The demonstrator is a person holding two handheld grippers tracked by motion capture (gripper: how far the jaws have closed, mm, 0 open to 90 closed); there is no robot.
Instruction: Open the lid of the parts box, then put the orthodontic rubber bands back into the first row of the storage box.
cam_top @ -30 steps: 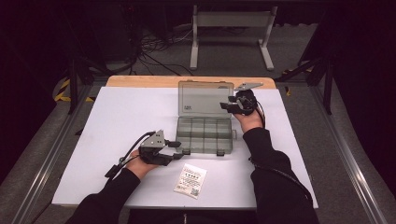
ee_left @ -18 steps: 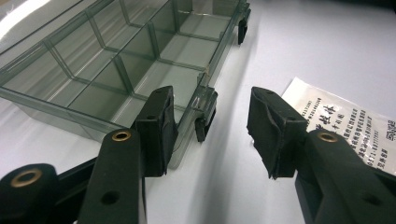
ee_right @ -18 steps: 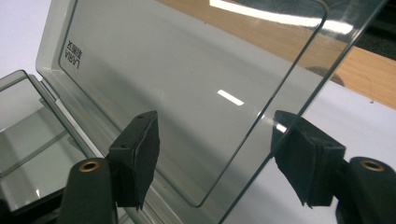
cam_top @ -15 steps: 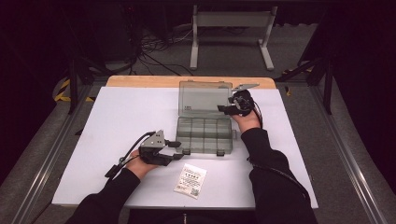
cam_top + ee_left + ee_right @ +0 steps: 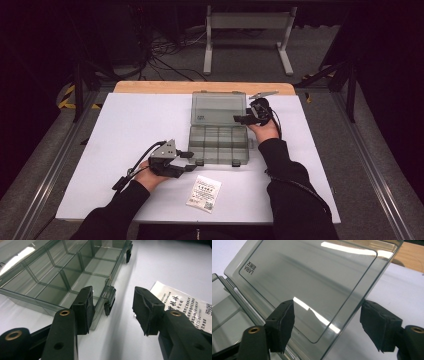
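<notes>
White tabletop (image 5: 125, 135) bears an open organiser box (image 5: 218, 145), compartments bare; left gripper (image 5: 186, 159) straddles its front wall (image 5: 110, 287), right gripper (image 5: 239, 119) gapes, just widened, around its lid (image 5: 312, 282).

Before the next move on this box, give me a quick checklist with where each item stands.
1. Lid fully open: ok, laid back behind the box.
2. Right gripper off the lid: ok, its jaws have just been opening; the lid edge sits between the pads, not pressed.
3. Left gripper steadying the box: not ok, jaws straddle the front wall and latch without clamping.
4. Compartments free: ok, nothing in the ones in sight.
5. Packet within reach: ok, flat on the table before the box.
6. Packet sealed: cannot tell.
</notes>
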